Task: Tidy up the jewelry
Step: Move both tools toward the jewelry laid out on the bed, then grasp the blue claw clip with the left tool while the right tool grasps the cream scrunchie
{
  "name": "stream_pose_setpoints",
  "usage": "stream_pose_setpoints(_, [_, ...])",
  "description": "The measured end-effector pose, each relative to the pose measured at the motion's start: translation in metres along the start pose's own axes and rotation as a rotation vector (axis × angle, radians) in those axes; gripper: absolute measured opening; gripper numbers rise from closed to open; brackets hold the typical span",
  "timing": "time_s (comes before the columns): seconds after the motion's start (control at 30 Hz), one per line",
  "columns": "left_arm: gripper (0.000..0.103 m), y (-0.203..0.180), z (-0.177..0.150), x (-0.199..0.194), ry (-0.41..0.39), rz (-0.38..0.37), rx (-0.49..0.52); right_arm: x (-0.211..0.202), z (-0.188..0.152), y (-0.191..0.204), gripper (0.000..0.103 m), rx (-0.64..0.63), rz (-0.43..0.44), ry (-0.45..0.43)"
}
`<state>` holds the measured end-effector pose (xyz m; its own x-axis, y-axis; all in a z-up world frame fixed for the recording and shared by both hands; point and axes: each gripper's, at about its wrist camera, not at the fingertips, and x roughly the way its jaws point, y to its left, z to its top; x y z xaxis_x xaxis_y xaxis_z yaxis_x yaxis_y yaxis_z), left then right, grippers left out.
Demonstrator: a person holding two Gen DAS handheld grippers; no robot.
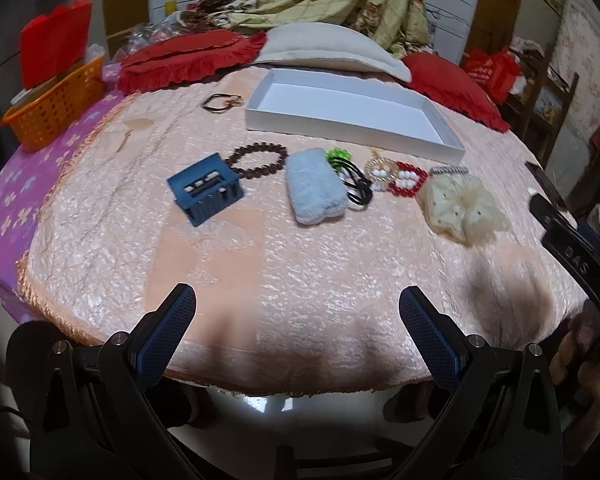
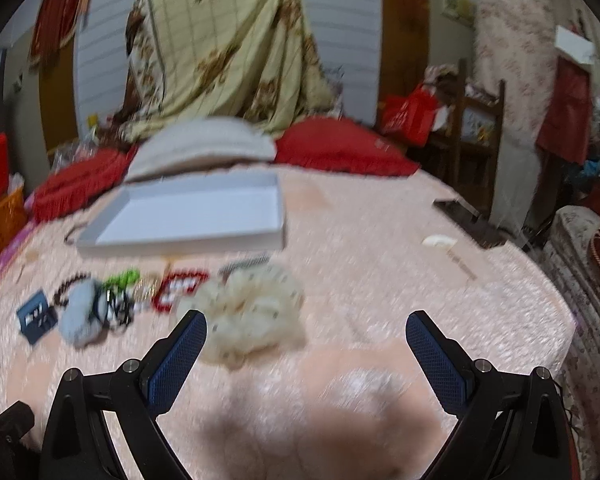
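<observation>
A row of accessories lies on the pink bedspread: a blue claw clip, a brown bead bracelet, a light blue fluffy piece, green and black hair ties, a gold pearl piece, a red bead piece and a cream scrunchie. An empty white box sits behind them. My left gripper is open and empty, near the bed's front edge. My right gripper is open and empty, with the cream scrunchie just ahead of its left finger.
An orange basket stands at the far left. Red cushions and a beige pillow lie behind the box. A dark hair tie lies left of the box. The right gripper's body shows at the right edge. A wooden rack stands beside the bed.
</observation>
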<state>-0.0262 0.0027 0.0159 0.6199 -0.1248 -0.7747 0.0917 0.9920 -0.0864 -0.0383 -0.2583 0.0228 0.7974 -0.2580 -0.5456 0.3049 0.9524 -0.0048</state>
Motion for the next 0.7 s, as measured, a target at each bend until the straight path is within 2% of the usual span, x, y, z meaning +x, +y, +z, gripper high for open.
stream_pose_setpoints(0.07, [0.102,0.004,0.002,-0.003,-0.009,0.012,-0.021,0.000,-0.002,-0.002,0.099,0.015,0.025,-0.002])
stream_pose_setpoints(0.1, [0.102,0.005,0.002,-0.005,-0.014,0.013,-0.029,0.000,-0.003,-0.002,0.095,0.020,0.039,-0.003])
stream_pose_setpoints(0.13, [0.102,0.006,0.003,-0.007,-0.020,0.016,-0.035,-0.001,-0.004,-0.002,0.087,0.024,0.062,-0.004])
stream_pose_setpoints(0.17, [0.102,0.007,0.004,-0.009,-0.026,0.019,-0.039,-0.001,-0.004,-0.001,0.084,0.023,0.078,-0.001])
stream_pose_setpoints(0.27, [0.102,0.009,0.007,-0.016,-0.049,0.031,-0.047,-0.002,-0.001,0.005,0.084,0.008,0.142,0.024])
stream_pose_setpoints(0.43, [0.102,0.029,0.018,-0.020,-0.073,0.075,-0.071,-0.002,-0.004,0.018,0.084,-0.046,0.195,0.069])
stream_pose_setpoints(0.57, [0.102,0.068,0.036,-0.008,-0.060,0.138,-0.111,0.015,-0.004,0.021,0.084,-0.058,0.232,0.131])
stream_pose_setpoints(0.7, [0.102,0.106,0.051,0.004,-0.074,0.193,-0.162,0.030,0.004,0.022,0.084,-0.064,0.242,0.148])
